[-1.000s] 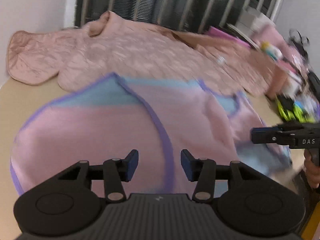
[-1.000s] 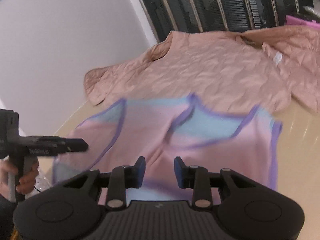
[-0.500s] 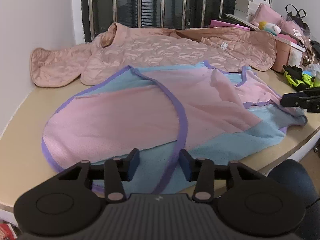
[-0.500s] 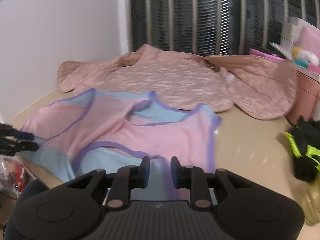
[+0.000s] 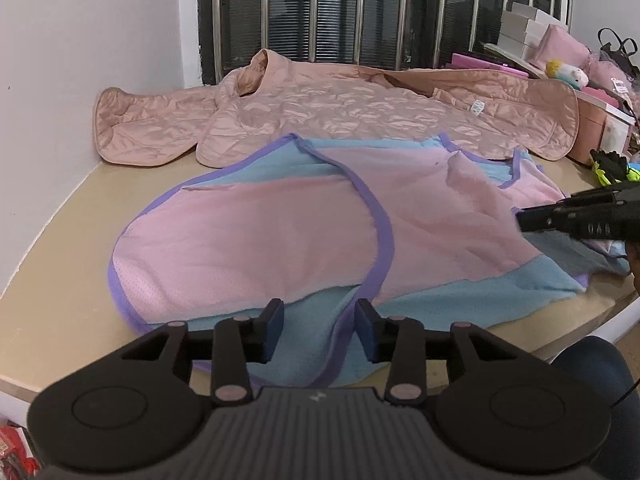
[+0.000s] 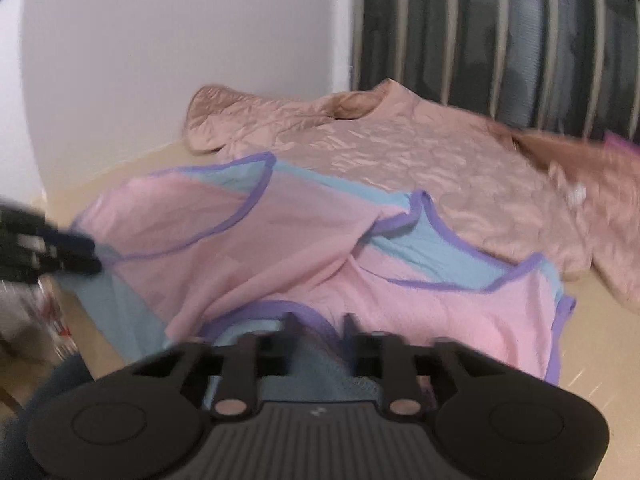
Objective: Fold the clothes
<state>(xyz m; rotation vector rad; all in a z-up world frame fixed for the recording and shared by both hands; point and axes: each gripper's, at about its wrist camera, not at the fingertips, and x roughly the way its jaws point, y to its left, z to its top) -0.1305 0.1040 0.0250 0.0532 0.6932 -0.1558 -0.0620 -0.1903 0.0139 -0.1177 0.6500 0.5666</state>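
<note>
A pink and light-blue garment with purple trim [image 5: 280, 236] lies spread on the beige table [image 5: 60, 280], its near hem at the table's front edge. My left gripper [image 5: 319, 330] is open, its jaws on either side of the purple-trimmed hem, low over the cloth. My right gripper [image 6: 319, 338] is open over the garment [image 6: 304, 248] at its near blue edge; it also shows from the side in the left wrist view [image 5: 580, 220], over the garment's right part. The left gripper appears blurred at the left of the right wrist view [image 6: 52, 248].
A quilted dusty-pink jacket [image 5: 340, 108] lies spread behind the garment, against the barred window. Pink boxes, a toy and neon-yellow gloves [image 5: 612, 164] crowd the table's right end. A white wall [image 5: 80, 40] bounds the left side.
Both grippers have swung and dropped lower toward the garment's near edge. The right gripper has moved in over the garment's right part. Both stay open.
</note>
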